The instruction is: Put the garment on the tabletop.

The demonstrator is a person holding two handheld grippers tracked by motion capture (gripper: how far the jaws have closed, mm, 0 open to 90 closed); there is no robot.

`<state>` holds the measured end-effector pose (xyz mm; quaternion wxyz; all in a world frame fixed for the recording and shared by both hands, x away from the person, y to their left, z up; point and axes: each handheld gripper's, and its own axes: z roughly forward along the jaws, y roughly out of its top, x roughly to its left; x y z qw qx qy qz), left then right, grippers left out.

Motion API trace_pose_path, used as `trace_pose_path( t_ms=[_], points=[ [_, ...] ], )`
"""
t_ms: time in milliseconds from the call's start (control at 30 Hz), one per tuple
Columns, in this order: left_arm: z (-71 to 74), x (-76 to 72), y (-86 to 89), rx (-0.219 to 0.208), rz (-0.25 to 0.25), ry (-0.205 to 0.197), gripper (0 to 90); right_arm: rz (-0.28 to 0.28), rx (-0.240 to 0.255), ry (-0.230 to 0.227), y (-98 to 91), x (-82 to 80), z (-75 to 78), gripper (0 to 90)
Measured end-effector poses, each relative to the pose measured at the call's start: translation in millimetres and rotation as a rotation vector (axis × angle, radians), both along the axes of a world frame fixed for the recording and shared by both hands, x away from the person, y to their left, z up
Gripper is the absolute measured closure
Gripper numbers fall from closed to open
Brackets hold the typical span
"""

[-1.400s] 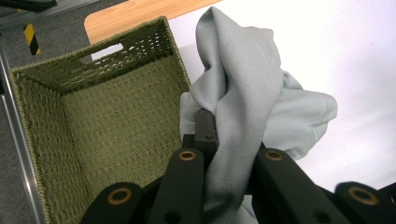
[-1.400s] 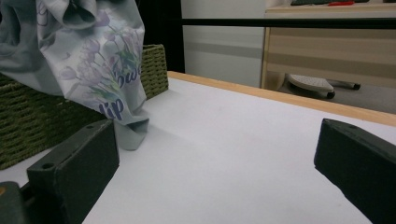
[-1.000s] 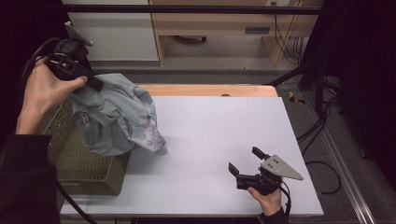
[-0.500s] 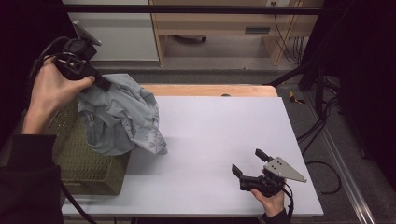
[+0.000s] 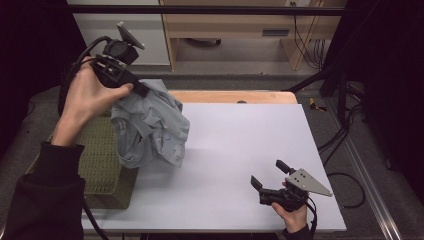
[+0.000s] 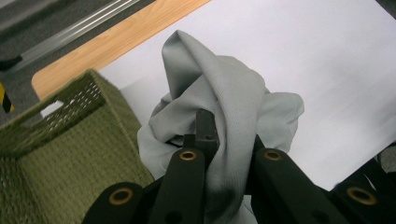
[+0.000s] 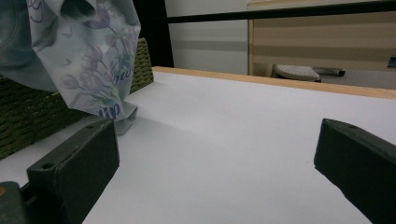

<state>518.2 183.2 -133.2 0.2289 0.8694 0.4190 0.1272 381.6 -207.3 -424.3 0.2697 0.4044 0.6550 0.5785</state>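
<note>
A pale grey-blue garment (image 5: 150, 127) hangs in the air over the table's left side, its lower folds trailing near the white tabletop (image 5: 240, 145). My left gripper (image 5: 142, 91) is shut on the garment's top edge, with grey cloth (image 6: 224, 107) bunched between its jaws. A floral print shows on the hanging garment (image 7: 88, 56) in the right gripper view. My right gripper (image 5: 270, 175) rests low near the table's front right, its jaws wide open with nothing between them.
A green woven basket (image 5: 102, 160) stands at the table's left edge, partly under the garment; its rim (image 6: 51, 109) is just beside the cloth. A wooden strip (image 5: 235, 96) runs along the table's far edge. Cables and shelving lie beyond.
My left gripper has carried the garment to the right, away from over the basket and toward the white tabletop. The right gripper has stayed where it was.
</note>
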Motion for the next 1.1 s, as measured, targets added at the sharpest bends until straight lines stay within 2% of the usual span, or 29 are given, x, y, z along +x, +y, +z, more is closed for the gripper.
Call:
trace_pose_path(
  t_ms=[233, 367, 400, 433, 533, 667, 833, 933, 1000, 1100],
  points=[
    [1.0, -7.8, -36.1, 0.004, -0.080, -0.013, 84.0, 0.002, 0.001, 0.004, 0.4, -1.4, 1.2, 0.3],
    [-3.0, -11.3, -54.6, -0.005, -0.125, -0.009, 84.0, 0.005, 0.017, 0.004, 0.8, -1.9, 1.8, 0.3],
    [-5.1, -12.4, -59.1, -0.008, -0.134, -0.015, 84.0, 0.009, 0.018, -0.011, 0.4, -1.2, 1.1, 0.3],
    [-7.0, -12.7, -62.8, 0.001, -0.153, -0.006, 84.0, 0.001, 0.024, -0.001, 1.0, -1.7, 1.4, 0.3],
    [-16.6, -12.9, -73.0, 0.014, -0.183, -0.003, 84.0, 0.002, 0.022, -0.007, 0.2, -1.5, 1.2, 0.3],
    [-33.6, -10.6, -83.2, 0.044, -0.215, 0.027, 83.9, 0.000, 0.005, 0.006, -1.7, -2.4, 1.4, 0.2],
    [-54.2, -11.1, -93.0, 0.023, -0.240, 0.039, 83.9, 0.008, -0.004, -0.010, -2.7, -1.6, 0.5, 0.3],
    [-67.0, -11.5, -98.1, 0.034, -0.268, 0.057, 83.8, 0.004, 0.006, 0.000, -2.2, -2.1, 0.8, 0.3],
    [-77.4, -11.9, -102.0, 0.025, -0.265, 0.055, 83.7, 0.004, 0.027, 0.004, -1.3, -2.3, 1.2, 0.3],
    [-91.1, -9.8, -104.6, 0.019, -0.278, 0.057, 83.7, 0.006, 0.015, 0.002, -2.3, -2.7, 1.0, 0.3]
  ],
)
